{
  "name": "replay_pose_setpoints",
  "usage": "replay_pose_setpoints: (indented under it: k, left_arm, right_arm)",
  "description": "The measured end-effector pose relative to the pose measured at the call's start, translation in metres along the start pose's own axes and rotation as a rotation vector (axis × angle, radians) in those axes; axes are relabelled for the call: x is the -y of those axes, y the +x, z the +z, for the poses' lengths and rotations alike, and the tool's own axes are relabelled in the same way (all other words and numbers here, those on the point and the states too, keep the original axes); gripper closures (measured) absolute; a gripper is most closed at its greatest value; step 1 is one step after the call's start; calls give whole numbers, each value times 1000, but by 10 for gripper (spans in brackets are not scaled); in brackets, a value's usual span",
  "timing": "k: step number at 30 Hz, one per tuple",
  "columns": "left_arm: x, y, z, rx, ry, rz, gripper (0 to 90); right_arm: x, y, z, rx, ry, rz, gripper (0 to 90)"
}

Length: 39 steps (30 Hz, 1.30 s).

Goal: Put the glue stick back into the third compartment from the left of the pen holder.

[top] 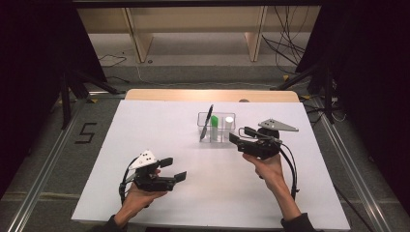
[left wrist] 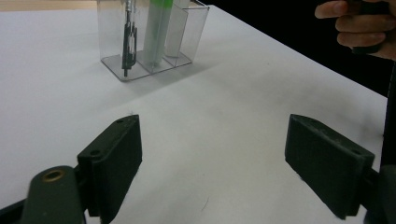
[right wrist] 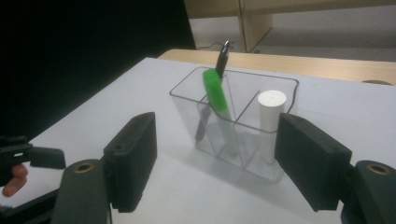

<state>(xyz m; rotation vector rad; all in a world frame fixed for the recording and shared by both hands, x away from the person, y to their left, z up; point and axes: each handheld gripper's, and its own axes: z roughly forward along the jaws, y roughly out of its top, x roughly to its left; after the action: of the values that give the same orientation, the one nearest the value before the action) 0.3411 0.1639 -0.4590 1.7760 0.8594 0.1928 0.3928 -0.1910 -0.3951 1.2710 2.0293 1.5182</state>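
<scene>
My left claw (top: 171,169) at 7 o'clock, spread, empty, low over tabletop (top: 145,125). My right claw (top: 240,135) spread, empty, just beside clear holder (top: 216,128) at 12. I'd line up squarely on black pen (top: 207,123), avoid nudging holder.
</scene>
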Motion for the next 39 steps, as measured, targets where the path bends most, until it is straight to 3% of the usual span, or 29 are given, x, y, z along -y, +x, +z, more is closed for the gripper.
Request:
replay_pose_setpoints:
  k: [12, 20, 32, 39]
  left_arm:
    - [0, 0, 0, -4, 9, 0, 186]
    - [0, 0, -1, -3, 10, 1, 186]
    - [0, -1, -2, 2, 9, 6, 186]
    - [0, -1, -3, 11, 6, 10, 185]
  right_arm:
    - [22, 10, -19, -23, 2, -62, 273]
    - [32, 11, -27, -36, -6, -78, 262]
    - [53, 20, -42, -32, 8, -151, 247]
    - [65, 20, -53, -32, 2, -162, 237]
